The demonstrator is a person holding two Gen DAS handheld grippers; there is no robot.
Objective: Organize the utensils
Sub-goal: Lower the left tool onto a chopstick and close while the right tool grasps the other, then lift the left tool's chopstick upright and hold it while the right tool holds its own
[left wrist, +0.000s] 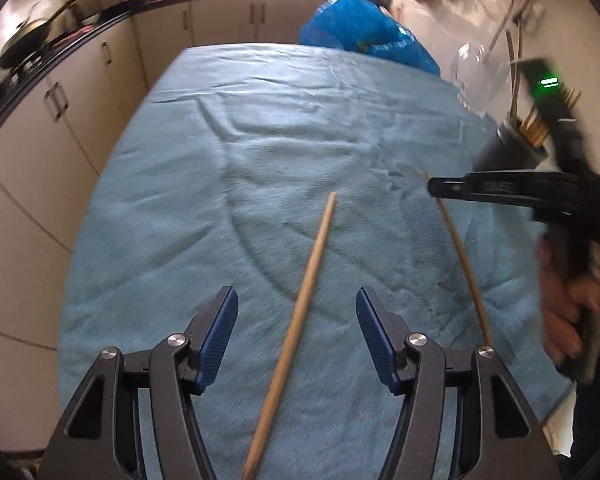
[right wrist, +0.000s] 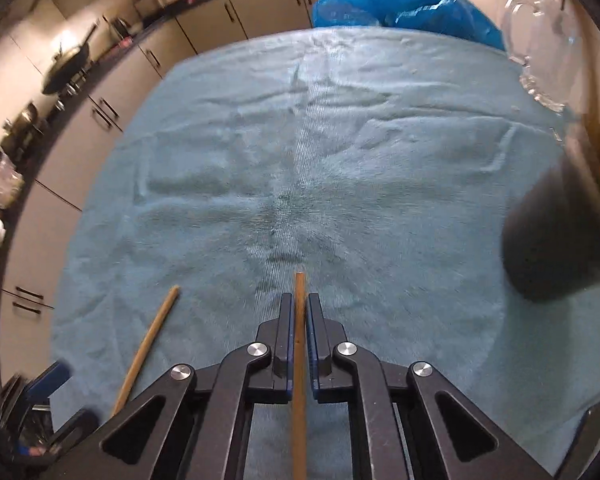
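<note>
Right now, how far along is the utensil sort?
Done: the dark holder at the right already has several sticks standing in it. In hand: the right gripper is shut on one wooden chopstick. Left: the second chopstick lies on the blue cloth between the open left gripper fingers, not gripped. Both must go into the holder.

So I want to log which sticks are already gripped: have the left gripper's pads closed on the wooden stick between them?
No. The left gripper stands open, with clear gaps between its blue pads and the wooden stick lying on the blue towel.
</note>
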